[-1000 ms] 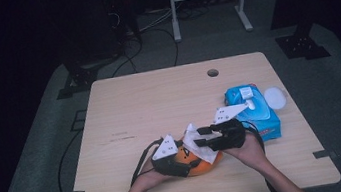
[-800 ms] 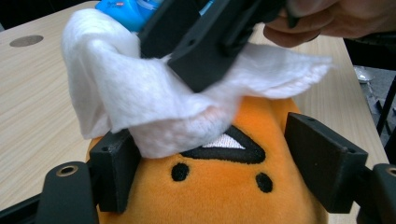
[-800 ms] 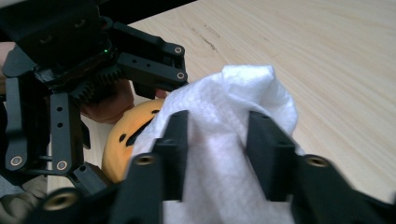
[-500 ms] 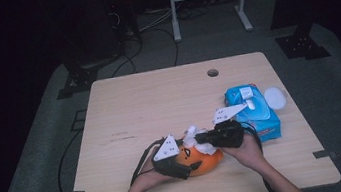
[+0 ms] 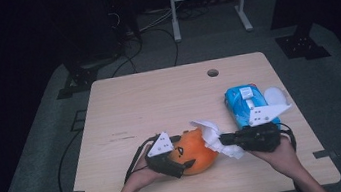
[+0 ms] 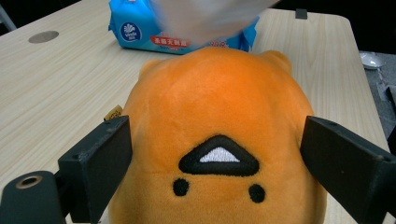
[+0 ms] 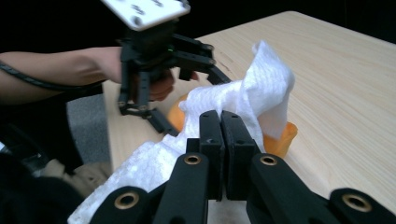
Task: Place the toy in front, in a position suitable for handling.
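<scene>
An orange plush toy [image 5: 199,151] with a stitched face lies near the table's front edge. My left gripper [image 5: 180,164] holds it from the left, and in the left gripper view both jaws press the sides of the plush [image 6: 219,130]. My right gripper [image 5: 225,141] comes in from the right, shut on a white wet wipe [image 5: 210,135] that rests against the toy's right side. In the right gripper view the wipe [image 7: 252,98] rises from the closed jaws of the right gripper [image 7: 220,123], with the orange plush [image 7: 282,137] just behind it.
A blue pack of wipes [image 5: 246,103] lies at the table's right, with a white round piece [image 5: 275,95] beside it. A cable hole [image 5: 212,73] sits near the far edge. The wooden table [image 5: 158,97] is bare at the middle and left.
My right gripper has drawn the wipe rightward across the plush, from over its top to its right side. The left gripper and toy have shifted slightly.
</scene>
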